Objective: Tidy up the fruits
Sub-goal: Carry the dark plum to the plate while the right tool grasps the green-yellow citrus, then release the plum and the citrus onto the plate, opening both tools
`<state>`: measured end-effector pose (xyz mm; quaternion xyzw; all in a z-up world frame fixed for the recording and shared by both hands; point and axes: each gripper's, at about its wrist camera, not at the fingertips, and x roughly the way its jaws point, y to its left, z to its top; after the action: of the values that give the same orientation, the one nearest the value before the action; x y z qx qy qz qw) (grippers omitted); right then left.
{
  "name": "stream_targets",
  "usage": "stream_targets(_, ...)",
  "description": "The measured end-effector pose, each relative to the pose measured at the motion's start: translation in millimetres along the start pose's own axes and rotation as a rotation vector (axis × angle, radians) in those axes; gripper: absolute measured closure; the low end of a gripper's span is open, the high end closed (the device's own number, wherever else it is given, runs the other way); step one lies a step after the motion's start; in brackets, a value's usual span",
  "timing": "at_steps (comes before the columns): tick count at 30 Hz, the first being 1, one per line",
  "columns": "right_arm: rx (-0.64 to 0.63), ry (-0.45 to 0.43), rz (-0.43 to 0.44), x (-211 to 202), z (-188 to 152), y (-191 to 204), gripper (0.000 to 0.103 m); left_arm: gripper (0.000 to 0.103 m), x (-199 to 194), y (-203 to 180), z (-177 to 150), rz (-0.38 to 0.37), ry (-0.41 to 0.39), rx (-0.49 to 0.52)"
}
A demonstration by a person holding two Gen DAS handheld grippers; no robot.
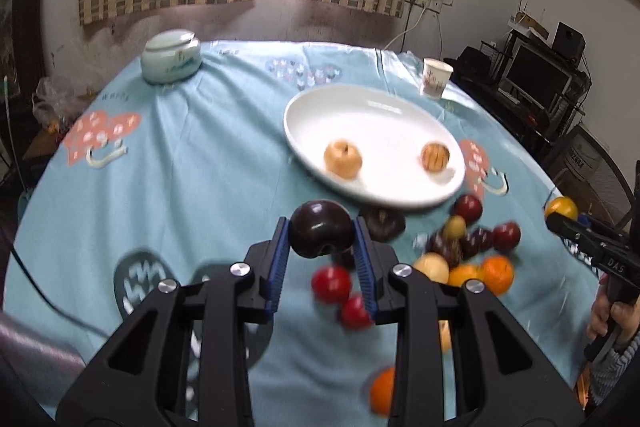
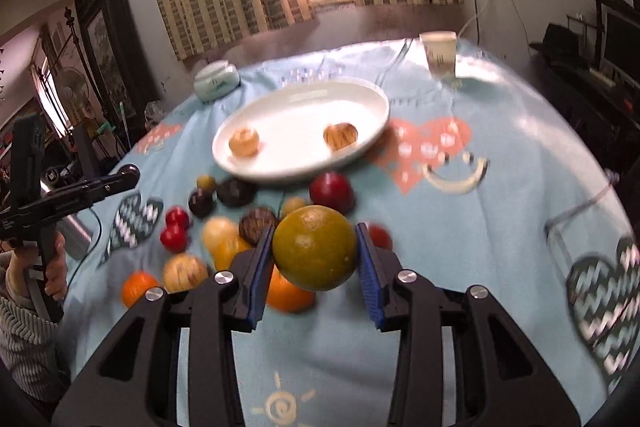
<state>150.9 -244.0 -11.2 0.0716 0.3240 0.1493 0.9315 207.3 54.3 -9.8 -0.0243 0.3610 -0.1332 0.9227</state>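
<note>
Left claw (image 1: 321, 245): clamped on 1 dark plum (image 1: 321, 233), held above the worktop (image 1: 192, 163) short of the plate.
Right claw (image 2: 316, 259): gripping 1 green-yellow orange (image 2: 315, 248), lifted over the fruit pile (image 2: 224, 227).
White plate (image 1: 340, 99): holds 2 tan fruits, apart.
Worktop, blue cloth: loose red, dark, yellow and orange fruits beside the plate; paper cup (image 1: 436, 77) and lidded jar (image 1: 171, 55) at the far edge.

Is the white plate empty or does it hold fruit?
Not empty: the white plate holds two tan fruits, apart from each other.
</note>
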Motion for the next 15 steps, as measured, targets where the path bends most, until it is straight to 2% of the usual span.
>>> stream_targets(3,-0.018,-0.08,-0.013,-0.1,42.1,3.3,0.063,0.071,12.2,-2.2,35.2,0.001,-0.023,-0.012)
stream_targets(7,-0.019,-0.116,-0.009,24.8,88.7,0.0,0.063,0.071,42.2,-5.5,69.9,-0.002,-0.02,-0.026)
stream_targets(11,-0.016,-0.085,-0.018,72.7,114.5,-7.7,0.063,0.071,86.2,-7.5,91.5,-0.015,0.01,-0.054)
stream_targets(15,-0.026,-0.007,-0.03,129.1,123.5,-12.2,0.063,0.071,132.5,-4.4,102.7,0.001,0.064,-0.058)
